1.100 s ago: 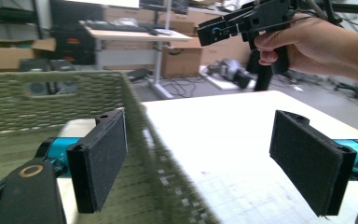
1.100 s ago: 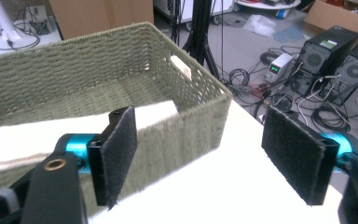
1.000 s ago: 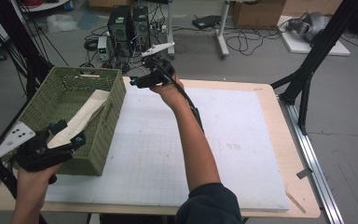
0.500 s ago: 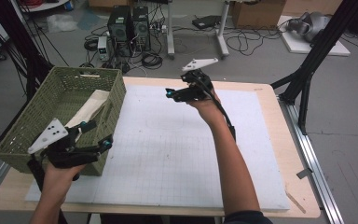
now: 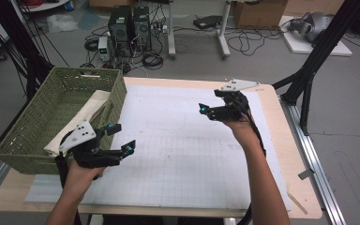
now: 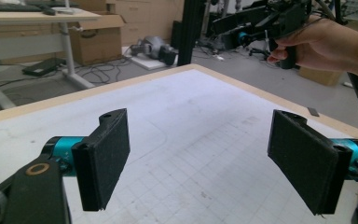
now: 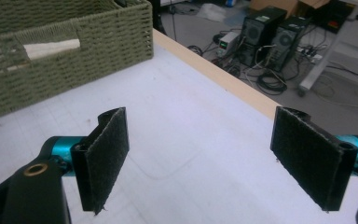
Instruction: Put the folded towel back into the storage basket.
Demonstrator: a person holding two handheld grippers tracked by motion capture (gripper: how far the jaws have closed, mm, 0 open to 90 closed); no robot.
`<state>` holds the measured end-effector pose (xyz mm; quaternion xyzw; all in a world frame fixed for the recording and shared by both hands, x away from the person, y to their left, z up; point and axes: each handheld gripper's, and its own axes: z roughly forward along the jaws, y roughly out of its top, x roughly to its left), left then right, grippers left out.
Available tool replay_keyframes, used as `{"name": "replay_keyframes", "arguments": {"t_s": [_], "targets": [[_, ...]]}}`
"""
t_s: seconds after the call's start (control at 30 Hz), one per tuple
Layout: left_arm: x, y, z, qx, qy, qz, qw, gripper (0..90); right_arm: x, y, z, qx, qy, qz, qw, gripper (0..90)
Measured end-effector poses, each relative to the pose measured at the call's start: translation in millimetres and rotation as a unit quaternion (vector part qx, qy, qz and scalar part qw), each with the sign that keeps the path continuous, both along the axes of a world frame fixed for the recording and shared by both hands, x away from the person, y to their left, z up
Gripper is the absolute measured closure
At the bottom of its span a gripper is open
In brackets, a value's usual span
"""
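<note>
Cream cloth sits in the green woven basket at the left of the high view, draped along the basket's right-hand wall with its top edge reaching the rim. It also peeks through the basket's handle slot at upper left of the right gripper view.

Handling call: looks light, soft and floppy, so it will sag and drag if pinched at one corner. Best bite is probably the bunched edge up at the rim, where there is a fold thick enough for the pads and no need to dig along the wicker (weave could snag a jaw tip).

Left gripper hovers just right of the basket's near corner, over the white mat, jaws spread wide with nothing between them; pads confirm this in its own view. It is nearest the cloth, not touching it.

Right gripper is held up at centre-right, well apart from the basket, jaws likewise parted and empty.

Wooden table edge frames the mat. Computer towers and cables on the floor behind, upper left.
</note>
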<state>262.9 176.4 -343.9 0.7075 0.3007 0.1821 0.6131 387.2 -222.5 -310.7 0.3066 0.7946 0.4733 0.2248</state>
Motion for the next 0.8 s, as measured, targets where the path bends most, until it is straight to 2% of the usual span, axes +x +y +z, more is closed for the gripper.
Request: {"name": "replay_keyframes", "arguments": {"t_s": [0.13, 0.23, 0.37, 0.47, 0.6, 0.8], "targets": [[3.2, -8.9, -5.0, 0.008, 0.000, -0.009, 0.9999, 21.0, -18.2, -20.0, -13.4, -0.016, 0.001, -0.017, 0.9997, 18.1], [6.5, -16.6, -11.8, 0.012, -0.014, -0.010, 0.9998, 21.0, -34.4, -35.8, -26.5, -0.012, -0.003, -0.036, 0.9993, 18.0], [12.6, -23.5, -22.2, 0.010, -0.006, -0.017, 0.9998, 21.1, -55.7, -51.7, -45.0, -0.017, -0.011, -0.054, 0.9984, 18.0], [15.9, -27.9, -28.8, 0.008, 0.002, -0.020, 0.9998, 21.1, -73.3, -62.7, -57.8, -0.015, -0.017, -0.065, 0.9977, 18.0], [18.7, -35.3, -38.6, 0.008, -0.005, -0.025, 0.9996, 20.9, -92.0, -77.2, -73.1, -0.007, -0.020, -0.083, 0.9963, 18.0], [21.8, -45.9, -54.2, 0.011, -0.002, -0.030, 0.9995, 19.6, -111.7, -93.5, -88.3, 0.005, -0.027, -0.102, 0.9944, 17.7]]}}
